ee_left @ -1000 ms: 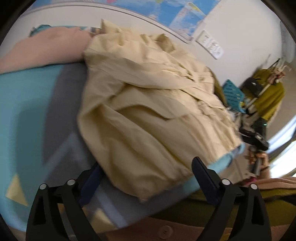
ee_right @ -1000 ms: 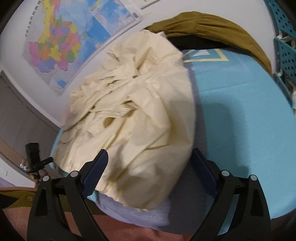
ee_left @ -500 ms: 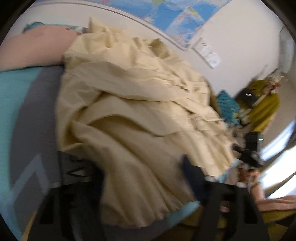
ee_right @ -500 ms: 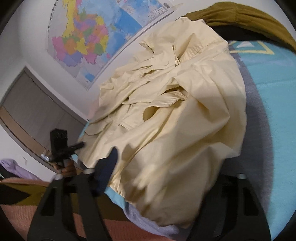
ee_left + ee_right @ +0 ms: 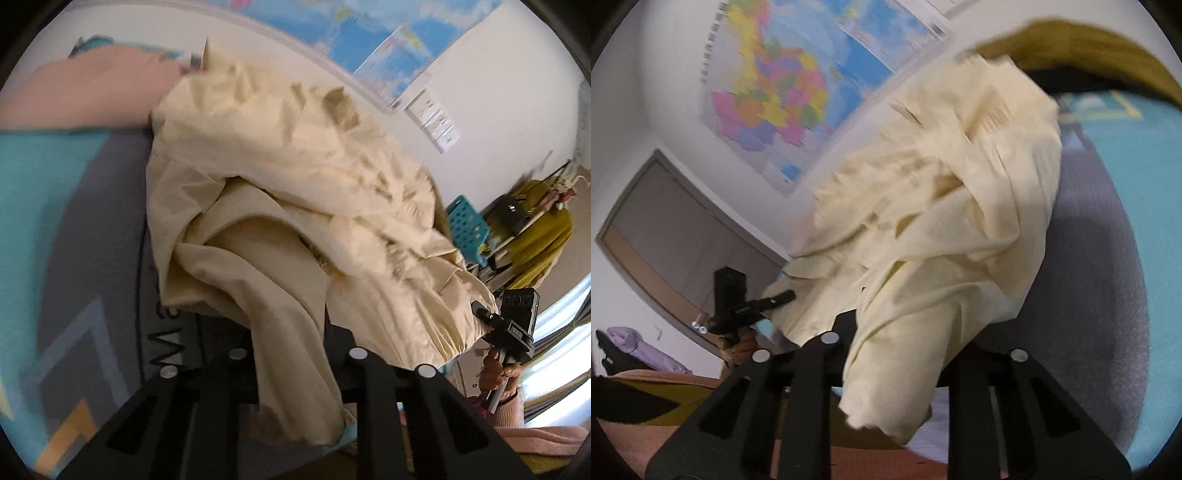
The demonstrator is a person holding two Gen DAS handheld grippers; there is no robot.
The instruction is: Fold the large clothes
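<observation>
A large cream jacket (image 5: 295,206) lies crumpled on the teal and grey bedspread (image 5: 66,229). My left gripper (image 5: 295,347) is shut on its near hem, and the cloth hangs down between the jaws. In the right wrist view the same jacket (image 5: 953,206) is bunched up, and my right gripper (image 5: 897,343) is shut on another part of the near hem, lifting it off the bedspread (image 5: 1126,206). Each gripper shows in the other's view, the right one (image 5: 491,317) and the left one (image 5: 775,299), at opposite ends of the hem.
A pink garment (image 5: 85,92) lies at the bed's far left. An olive garment (image 5: 1082,40) lies at the far right end. A blue crate (image 5: 467,229) and a clothes rack (image 5: 532,221) stand beyond the bed. A map (image 5: 783,85) hangs on the wall.
Both grippers were open before the hem a second ago. They moved in, shut on the hem and lifted it, so the jacket bunches up.
</observation>
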